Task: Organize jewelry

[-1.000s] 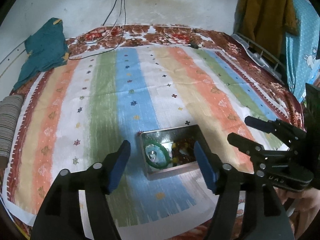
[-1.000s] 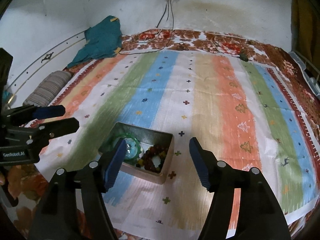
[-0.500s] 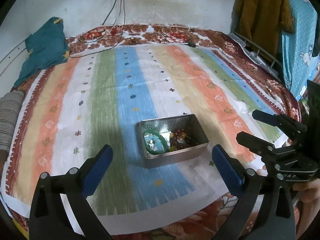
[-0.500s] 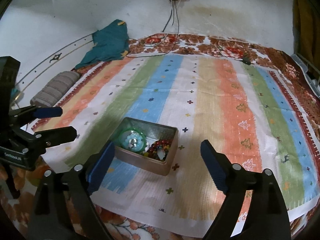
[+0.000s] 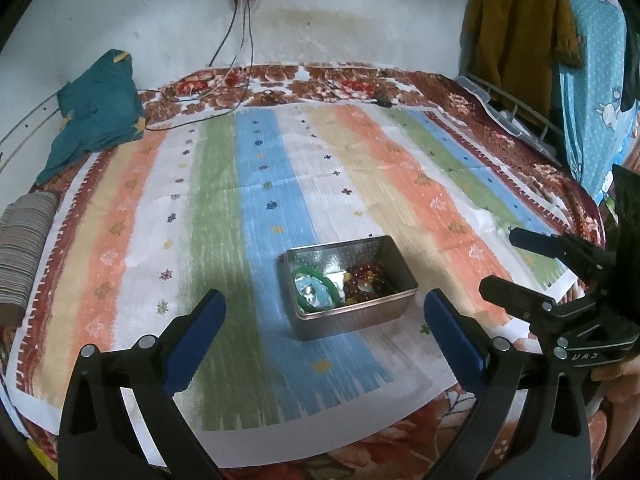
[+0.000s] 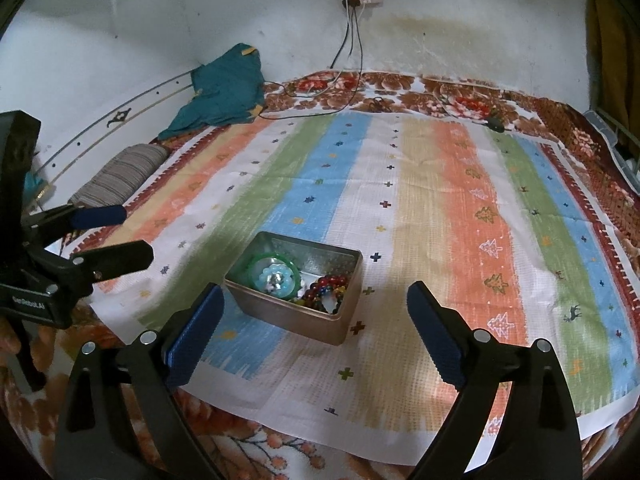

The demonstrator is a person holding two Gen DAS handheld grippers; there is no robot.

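Note:
An open metal tin [image 5: 352, 322] [image 6: 298, 322] sits on the striped cloth [image 5: 256, 208]. Inside lie a green bangle [image 5: 314, 292] [image 6: 274, 276] around a pale blue piece, and dark red beads [image 5: 366, 282] [image 6: 326, 286]. My left gripper [image 5: 325, 304] stands wide open a little short of the tin, with nothing between its blue pads. My right gripper [image 6: 315, 294] is still opening, also empty, just short of the tin. Each gripper shows in the other's view: the right one [image 5: 502, 260] at the right edge, the left one [image 6: 134, 234] at the left edge.
The striped cloth covers a floral blanket [image 6: 460, 96] on a bed against a white wall. A teal garment [image 5: 96, 112] and a striped roll [image 5: 24, 248] lie at the left. Cables [image 5: 240, 40] run down from a wall socket strip. Hanging clothes [image 5: 516, 28] and a wire rack stand at the right.
Both grippers have opened wider and drawn back from the tin, which now lies beyond the fingertips instead of between them. The tin and its contents have not moved.

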